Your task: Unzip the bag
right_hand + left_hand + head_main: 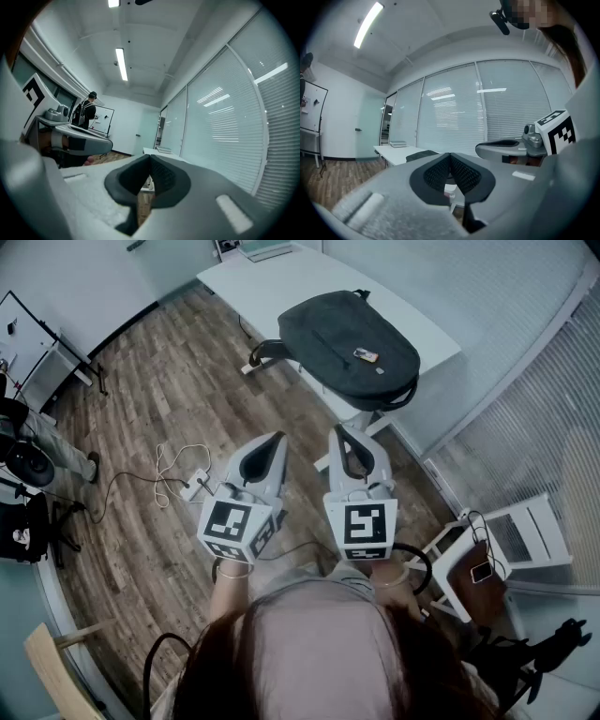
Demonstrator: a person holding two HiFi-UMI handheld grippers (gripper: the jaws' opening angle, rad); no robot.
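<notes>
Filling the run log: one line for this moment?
bag: on white table, untouched | left gripper: shut, empty | right gripper: shut, empty

I logged the setting as an office or meeting room. Evidence seen: 1 white table [281, 287] on wood-look flooring [159, 399], glass partitions with closed blinds [506, 108], a whiteboard [104, 118], ceiling strip lights [121, 63], and a power strip [194, 486] with loose cables on the floor.

free: over floor [169, 399] | ahead: table [272, 282] bearing bag [347, 343] | right: window blinds [525, 409]
</notes>
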